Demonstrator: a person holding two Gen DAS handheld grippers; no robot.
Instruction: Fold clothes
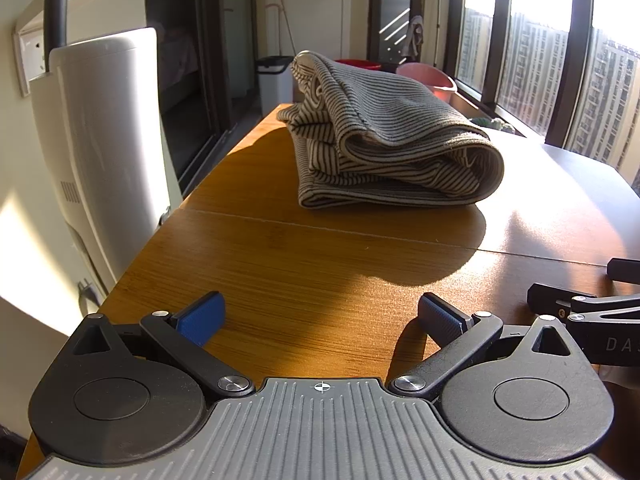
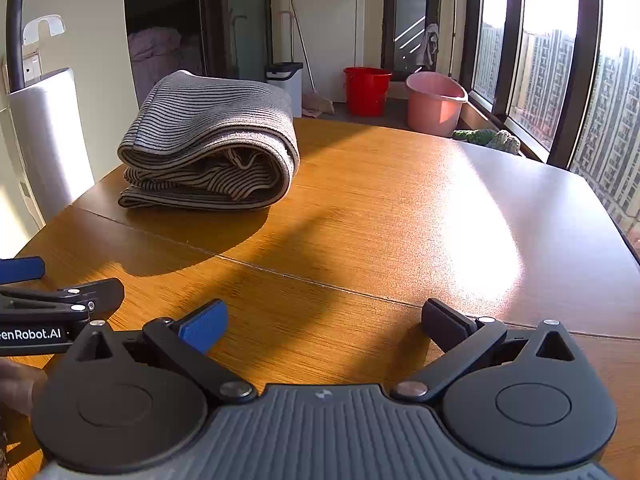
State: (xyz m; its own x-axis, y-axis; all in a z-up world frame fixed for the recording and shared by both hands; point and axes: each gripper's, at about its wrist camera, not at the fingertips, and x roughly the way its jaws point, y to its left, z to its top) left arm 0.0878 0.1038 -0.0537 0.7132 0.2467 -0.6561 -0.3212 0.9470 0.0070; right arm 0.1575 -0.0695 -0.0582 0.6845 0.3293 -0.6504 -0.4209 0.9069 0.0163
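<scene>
- Left gripper (image 1: pixel 320 318): two fingers spread wide, nothing between them — just bare table under the gap. Pads (image 1: pixel 202 316) are blue, ribbed rubber on black linkage arms.
- Right gripper (image 2: pixel 324 322): same deal, two fingers splayed wide apart and holding nothing. Its left pad (image 2: pixel 204 326) shows blue; the other looks dark in shadow.
- Both grippers sit side by side low over the near edge of the table, each poking into the other's view at the edge. Can't tell if they actually touch the wood.
- One garment (image 1: pixel 384 136): striped knit, cream with thin dark lines, folded into a thick rounded bundle of several layers. It lies on the far left part of the table, well apart from both grippers, touched by neither.
- Table (image 2: pixel 400 220): wood grain, glossy, one seam line running across it, rounded far corner, strong sun glare on the right.
- Further out: two tubs on the floor — one red bucket (image 2: pixel 366 90), one pink basin (image 2: pixel 434 102) — plus one white bin (image 2: pixel 286 80) and a white appliance (image 1: pixel 104 140) at the left.
</scene>
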